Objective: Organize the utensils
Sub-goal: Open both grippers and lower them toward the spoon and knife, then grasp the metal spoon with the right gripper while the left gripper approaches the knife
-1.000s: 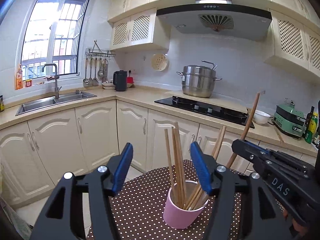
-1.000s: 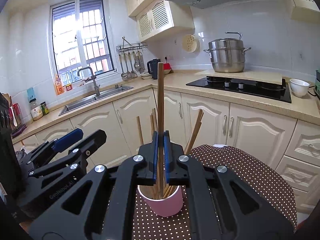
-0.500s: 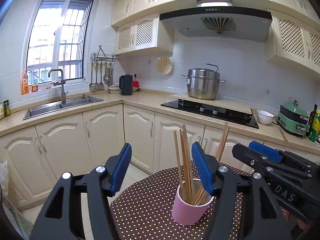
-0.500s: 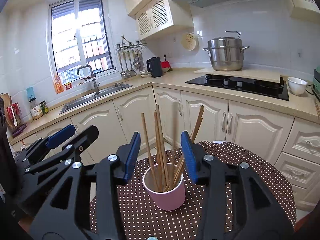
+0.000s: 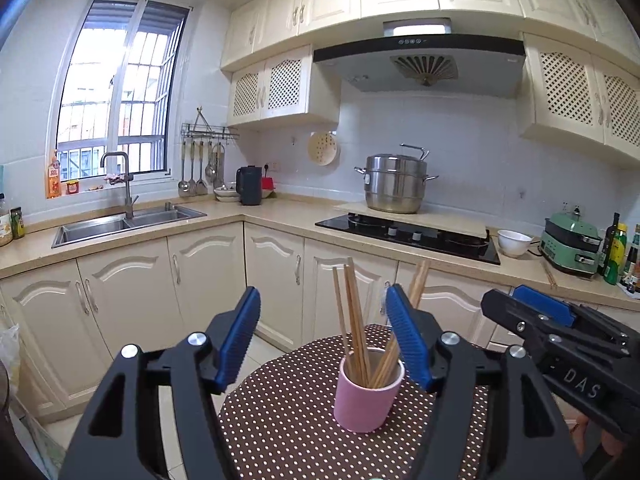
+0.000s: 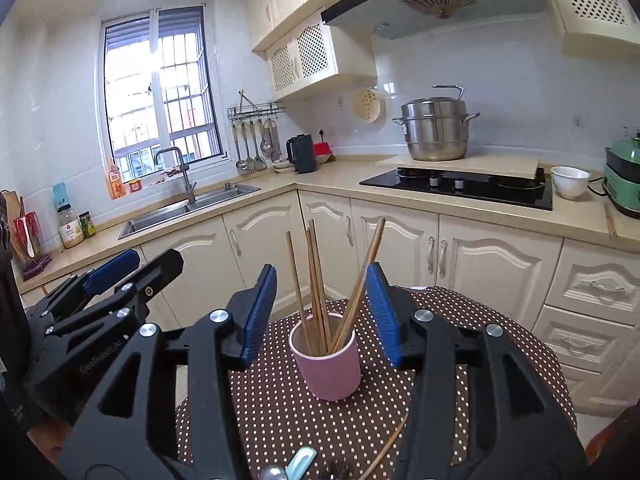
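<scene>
On the brown polka-dot bench (image 6: 460, 360), wooden chopsticks (image 6: 316, 280) stand gathered in a pink cylindrical cup (image 6: 326, 364), so both claws, left (image 5: 322, 340) and right (image 6: 322, 312), are opening, empty.

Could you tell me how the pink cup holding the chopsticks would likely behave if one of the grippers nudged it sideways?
The pink cup looks small and probably light, so it may slide on the dotted tablecloth. The tall chopsticks lean well above its rim, so it could tip rather than slide. They stand loose and would likely shift.
</scene>
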`<state>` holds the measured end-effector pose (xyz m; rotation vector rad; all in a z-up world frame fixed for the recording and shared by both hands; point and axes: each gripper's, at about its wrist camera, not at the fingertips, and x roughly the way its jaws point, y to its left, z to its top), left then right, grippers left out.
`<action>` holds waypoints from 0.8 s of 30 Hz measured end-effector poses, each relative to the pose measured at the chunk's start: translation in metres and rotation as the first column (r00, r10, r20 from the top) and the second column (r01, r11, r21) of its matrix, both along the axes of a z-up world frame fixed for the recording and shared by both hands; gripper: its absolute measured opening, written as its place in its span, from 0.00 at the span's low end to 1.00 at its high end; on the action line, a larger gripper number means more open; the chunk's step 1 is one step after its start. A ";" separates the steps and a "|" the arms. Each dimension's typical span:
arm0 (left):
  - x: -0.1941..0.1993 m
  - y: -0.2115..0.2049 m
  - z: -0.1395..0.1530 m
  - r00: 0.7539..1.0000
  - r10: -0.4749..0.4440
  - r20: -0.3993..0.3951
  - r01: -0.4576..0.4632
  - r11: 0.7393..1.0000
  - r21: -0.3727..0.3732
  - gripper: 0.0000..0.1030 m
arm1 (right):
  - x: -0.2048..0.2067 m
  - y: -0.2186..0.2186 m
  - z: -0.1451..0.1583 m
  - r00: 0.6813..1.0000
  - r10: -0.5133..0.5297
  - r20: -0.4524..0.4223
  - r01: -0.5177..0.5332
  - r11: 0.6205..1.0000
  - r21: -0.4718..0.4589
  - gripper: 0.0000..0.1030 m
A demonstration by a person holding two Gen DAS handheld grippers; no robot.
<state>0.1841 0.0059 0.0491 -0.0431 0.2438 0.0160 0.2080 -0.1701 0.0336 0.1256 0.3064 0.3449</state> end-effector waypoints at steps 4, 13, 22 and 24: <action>-0.020 -0.008 -0.001 1.000 -0.019 0.006 0.019 1.000 0.010 0.63 | -0.022 -0.006 -0.003 1.000 -0.014 0.009 0.014 1.000 -0.008 0.48; -0.047 -0.014 -0.037 0.984 -0.090 -0.151 0.090 0.996 -0.013 0.69 | -0.065 -0.023 -0.037 0.998 -0.064 -0.024 0.062 0.996 -0.062 0.51; -0.039 -0.013 -0.107 0.877 -0.182 -0.445 0.161 0.983 -0.084 0.69 | -0.077 -0.034 -0.094 0.984 -0.074 -0.165 0.060 0.994 -0.086 0.54; -0.036 -0.012 -0.126 0.833 -0.202 -0.515 0.177 0.979 -0.097 0.69 | -0.077 -0.036 -0.108 0.977 -0.070 -0.203 0.054 0.995 -0.084 0.54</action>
